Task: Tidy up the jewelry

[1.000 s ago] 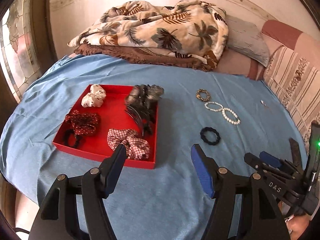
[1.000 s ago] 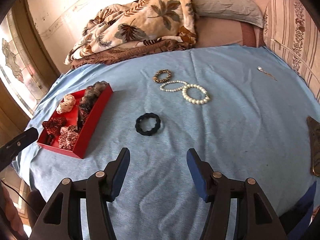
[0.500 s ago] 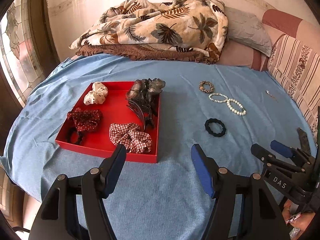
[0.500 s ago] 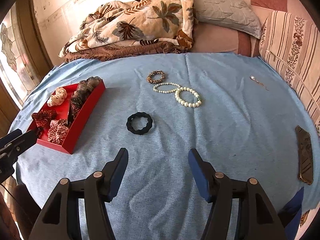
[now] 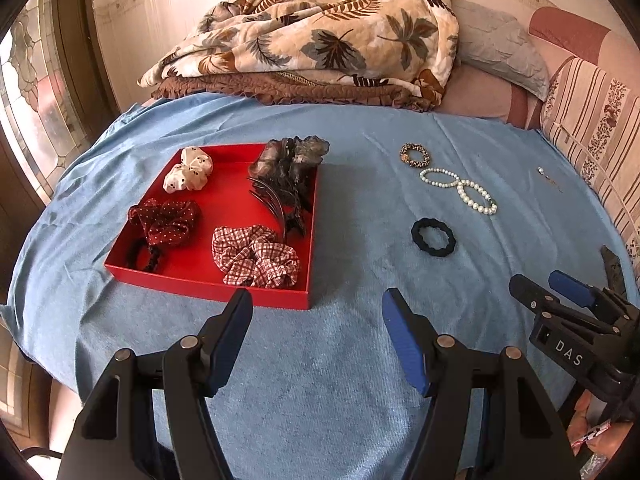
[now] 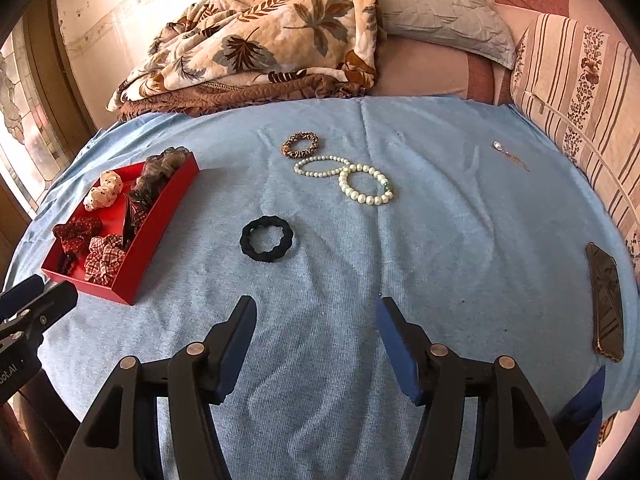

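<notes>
Over the last second we have changed very little on the bed itself: the views have shifted a touch, tilting so that more of the blue sheet [image 6: 440, 240] near us shows, but nothing on it has been picked up or moved. Our left gripper [image 5: 316, 308] hangs just short of the red tray [image 5: 208, 286] with its fingers apart and nothing between them. Our right gripper [image 6: 316, 316] hangs over bare sheet, fingers likewise apart and empty; its jaws stand about as wide as a second ago. The tray already holds the white, dark red and checked scrunchies and a grey hair clip. Loose on the sheet to its right lie the black hair tie [image 6: 267, 239], the two touching pearl bracelets [image 6: 344, 178], a small patterned scrunchie [image 6: 300, 145] just beyond them, and, well apart toward the striped pillow, a small earring-like piece [image 6: 510, 156] too tiny to make out. A phone [image 6: 606, 300] rests at the right edge. We judge the sorting partly done, and the black hair tie, nearest our right gripper, looks the natural next pick.
</notes>
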A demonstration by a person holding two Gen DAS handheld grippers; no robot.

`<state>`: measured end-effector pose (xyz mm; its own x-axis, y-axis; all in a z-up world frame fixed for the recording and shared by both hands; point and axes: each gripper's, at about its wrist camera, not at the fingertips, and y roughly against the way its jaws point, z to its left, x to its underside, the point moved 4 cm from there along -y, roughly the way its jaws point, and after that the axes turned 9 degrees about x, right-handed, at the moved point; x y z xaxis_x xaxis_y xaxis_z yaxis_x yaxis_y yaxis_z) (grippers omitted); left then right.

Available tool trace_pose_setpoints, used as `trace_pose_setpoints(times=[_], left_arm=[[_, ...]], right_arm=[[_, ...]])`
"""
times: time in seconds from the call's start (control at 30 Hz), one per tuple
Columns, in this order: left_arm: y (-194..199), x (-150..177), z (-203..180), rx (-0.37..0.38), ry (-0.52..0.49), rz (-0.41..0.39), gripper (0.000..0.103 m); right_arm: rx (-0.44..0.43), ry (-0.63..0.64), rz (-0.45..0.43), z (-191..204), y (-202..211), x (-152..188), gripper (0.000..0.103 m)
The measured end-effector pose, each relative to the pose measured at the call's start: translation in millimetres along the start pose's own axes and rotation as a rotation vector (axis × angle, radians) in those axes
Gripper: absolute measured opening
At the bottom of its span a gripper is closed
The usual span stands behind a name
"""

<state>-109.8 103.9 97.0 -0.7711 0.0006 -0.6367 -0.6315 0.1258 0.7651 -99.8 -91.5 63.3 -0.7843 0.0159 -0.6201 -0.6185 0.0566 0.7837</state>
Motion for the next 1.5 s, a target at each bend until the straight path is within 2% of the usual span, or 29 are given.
trace_pose_setpoints(times=[1.5], left_arm=[[-20.1,3.9,-2.1,0.009,-0.015,0.068,0.066]], right_arm=[[-0.002,-0.037,0.05,-13.4,-19.2,7.8,0.068]])
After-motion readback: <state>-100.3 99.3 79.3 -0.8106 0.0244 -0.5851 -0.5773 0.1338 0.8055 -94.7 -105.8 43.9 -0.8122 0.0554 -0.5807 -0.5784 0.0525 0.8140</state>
